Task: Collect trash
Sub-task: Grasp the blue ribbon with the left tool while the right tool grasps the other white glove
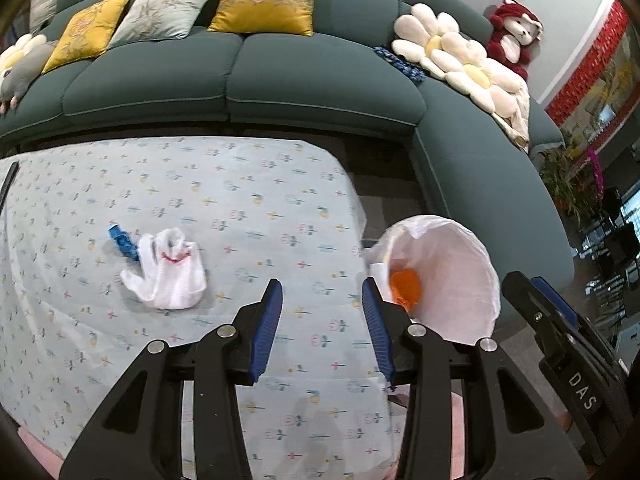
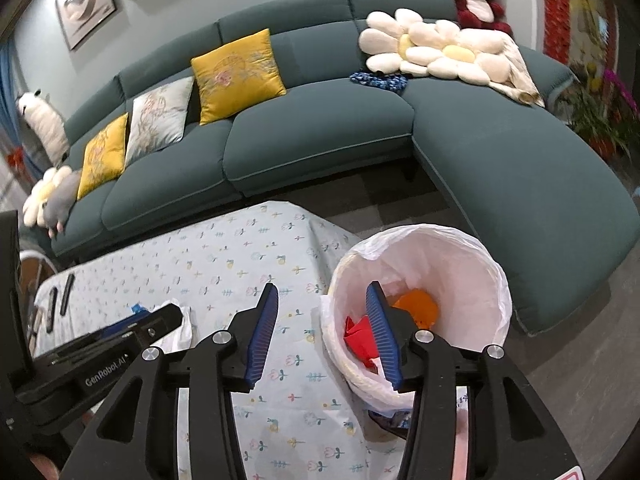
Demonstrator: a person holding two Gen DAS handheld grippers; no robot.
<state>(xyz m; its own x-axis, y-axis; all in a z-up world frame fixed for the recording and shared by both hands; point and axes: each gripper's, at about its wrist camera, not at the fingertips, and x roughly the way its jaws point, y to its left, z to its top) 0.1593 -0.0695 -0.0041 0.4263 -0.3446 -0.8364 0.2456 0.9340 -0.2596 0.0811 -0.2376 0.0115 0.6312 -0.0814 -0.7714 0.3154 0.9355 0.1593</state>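
Observation:
A crumpled white plastic bag lies on the flowered tablecloth, with a blue wrapper touching its left side. My left gripper is open and empty, above the table to the right of the bag. A bin lined with a white bag stands off the table's right edge; it holds orange trash. In the right wrist view my right gripper is open and empty over the table edge and the bin, which holds orange trash and red trash.
A dark green corner sofa with cushions and plush toys runs behind the table and right of the bin. Two dark remotes lie at the table's far left. The left gripper's body sits left of my right gripper.

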